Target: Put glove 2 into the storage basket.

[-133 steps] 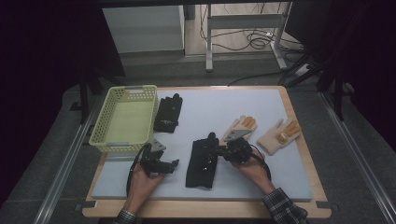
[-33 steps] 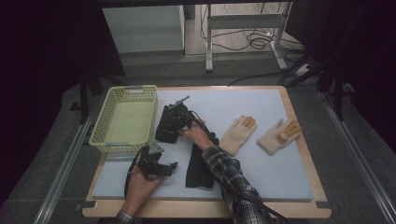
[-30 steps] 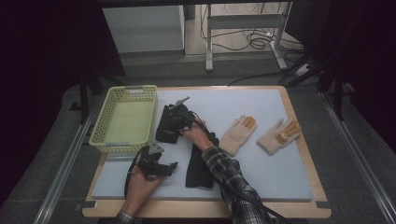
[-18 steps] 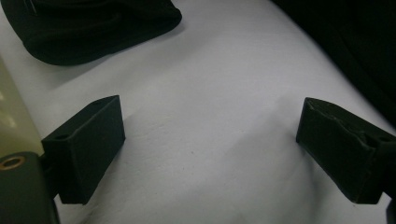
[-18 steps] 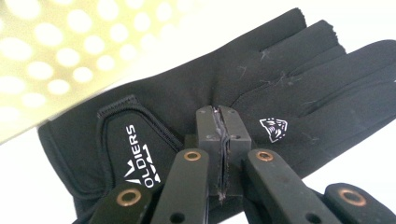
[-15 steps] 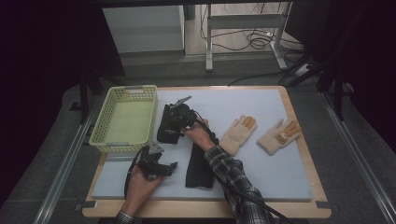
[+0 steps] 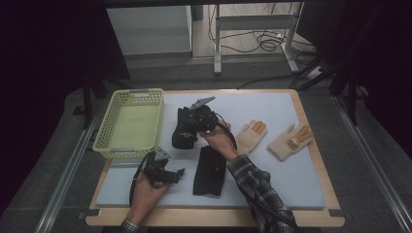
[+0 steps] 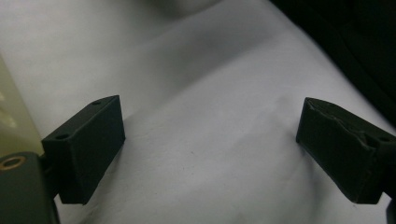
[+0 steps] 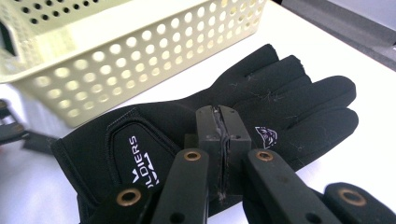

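The right gripper [image 9: 219, 140], jaws pinched together, sits on the black glove [image 9: 261, 107] beside the basket [image 9: 140, 51].

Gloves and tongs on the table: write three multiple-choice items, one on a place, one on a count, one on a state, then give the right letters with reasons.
1. Where does the black glove under the right tongs lie?
A. inside the basket
B. on the table beside the basket
C. on a tan glove

2. How many tan gloves lie on the table?
A. one
B. two
C. four

3. How do the left tongs stand?
A. wide open
B. shut on a glove
C. shut on the basket rim

Answers: 1 B, the glove rests on the white surface next to the basket wall. 2 B, one tan glove and another lie side by side. 3 A, bare table shows between the jaws.
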